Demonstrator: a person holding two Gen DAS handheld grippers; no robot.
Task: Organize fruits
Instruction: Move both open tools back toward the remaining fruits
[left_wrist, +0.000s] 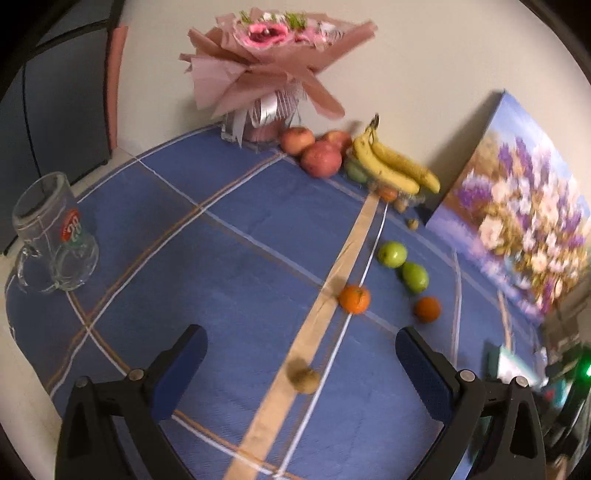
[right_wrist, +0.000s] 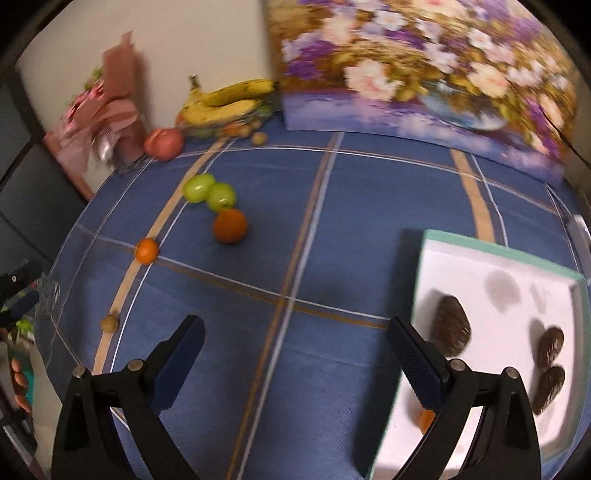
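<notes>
A: Grippers? 
B: Left gripper (left_wrist: 301, 363) and right gripper (right_wrist: 295, 350) both spread wide, empty, hovering for a pick. 
A: Fruit? 
B: 2 oranges (left_wrist: 354, 299), 2 green apples (left_wrist: 392, 254) loose on tablecloth (left_wrist: 221, 258); white tray (right_wrist: 480, 266) likely the destination.
</notes>
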